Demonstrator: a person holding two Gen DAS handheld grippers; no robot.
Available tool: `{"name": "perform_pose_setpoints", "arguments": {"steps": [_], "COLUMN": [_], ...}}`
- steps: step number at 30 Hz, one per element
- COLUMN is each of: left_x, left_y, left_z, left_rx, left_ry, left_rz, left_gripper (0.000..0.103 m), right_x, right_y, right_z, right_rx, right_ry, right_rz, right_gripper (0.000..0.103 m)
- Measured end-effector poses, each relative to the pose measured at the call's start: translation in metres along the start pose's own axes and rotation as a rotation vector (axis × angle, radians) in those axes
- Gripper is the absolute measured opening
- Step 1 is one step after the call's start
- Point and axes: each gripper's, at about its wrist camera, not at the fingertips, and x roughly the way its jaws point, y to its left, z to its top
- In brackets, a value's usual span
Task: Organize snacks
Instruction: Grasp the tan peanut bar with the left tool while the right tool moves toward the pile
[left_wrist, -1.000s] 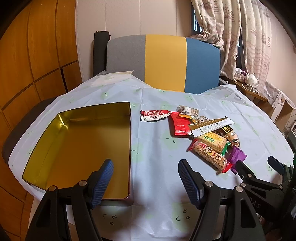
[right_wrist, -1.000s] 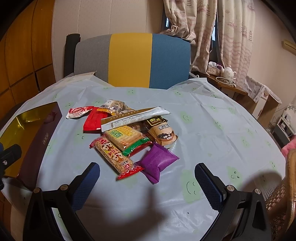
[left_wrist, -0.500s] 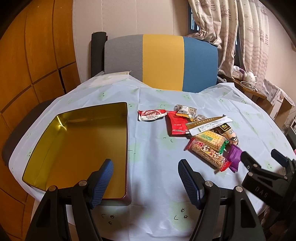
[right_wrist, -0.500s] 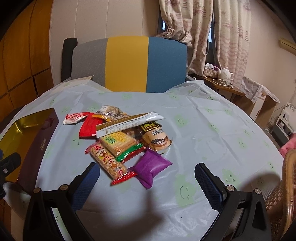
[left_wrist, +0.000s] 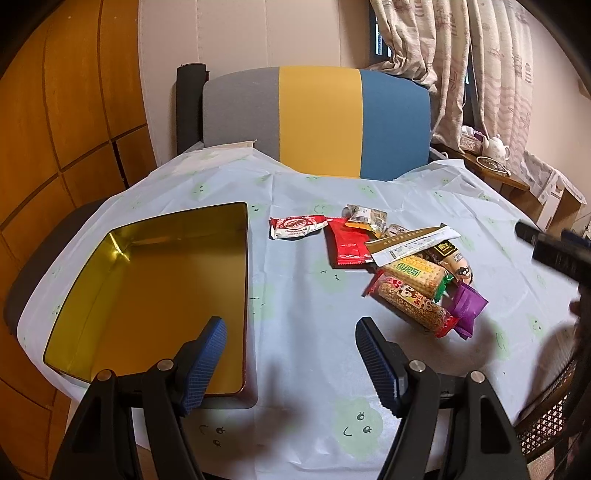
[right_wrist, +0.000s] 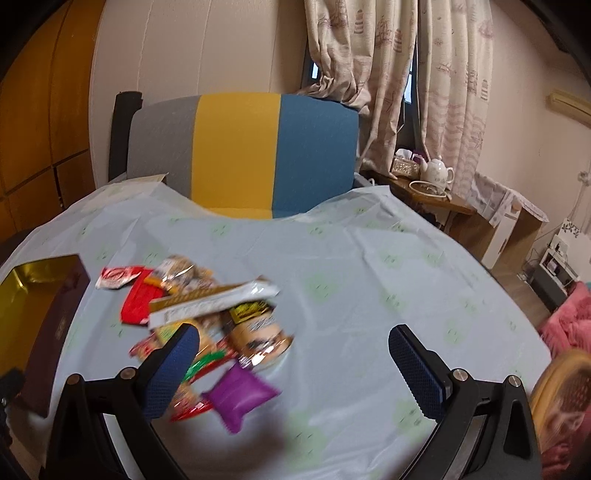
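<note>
A desk (left_wrist: 303, 332) draped in a pale blue smiley-print cloth carries an open gold-lined tin (left_wrist: 74, 295) and, well apart, a heap of snack packets (left_wrist: 402, 266).

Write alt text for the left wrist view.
An open left claw hovers over a table with a pale printed cloth, holding nothing. An empty gold tin lies to its left and a pile of snack packets to its right; a striped chair stands behind.

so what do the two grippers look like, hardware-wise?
The left gripper and right gripper look identical: black angular plastic finger arms with silver pivot screws, tipped with blue cross-hatched rubber pads. No cables or sleeves show.
</note>
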Motion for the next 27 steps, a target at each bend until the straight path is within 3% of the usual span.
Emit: {"name": "perform_pose_setpoints", "arguments": {"steps": [5,10,13,15,18,23,27], "left_x": [0.001,0.002,0.006,0.011,0.023,0.045,0.076], "left_y": [-0.002,-0.002,-0.013,-0.021,-0.027,-0.05,-0.069], "left_z": [0.001,0.003,0.002,0.001,0.004,0.016,0.027], "left_rx": [0.003,-0.056,-0.034,-0.028,-0.071,-0.02,-0.027], "left_ry": [0.009,0.087,0.125,0.151,0.221,0.318,0.417], "left_rz": [-0.033,-0.275,-0.315,-0.351,-0.456,-0.426,-0.391], "left_gripper": [0.074,0.074,0.074,0.074,0.073,0.071,0.062], "right_x": [0.016,0.048,0.066,0.073,0.074,0.079,0.077], "right_y": [-0.032,-0.076,-0.103,-0.12,-0.127,-0.123,-0.112], "right_z": [0.024,0.035,0.03,0.027,0.026,0.023,0.022], "right_rx": [-0.014,0.029,0.141,0.255,0.3,0.302,0.264], "right_ry": [-0.002,0.042,0.097,0.139,0.147,0.183,0.187], "right_rz": [-0.041,-0.065,-0.059,-0.008,0.019,0.093,0.111], "right_gripper": [0.103,0.103,0.103,0.103,0.103,0.103,0.103]}}
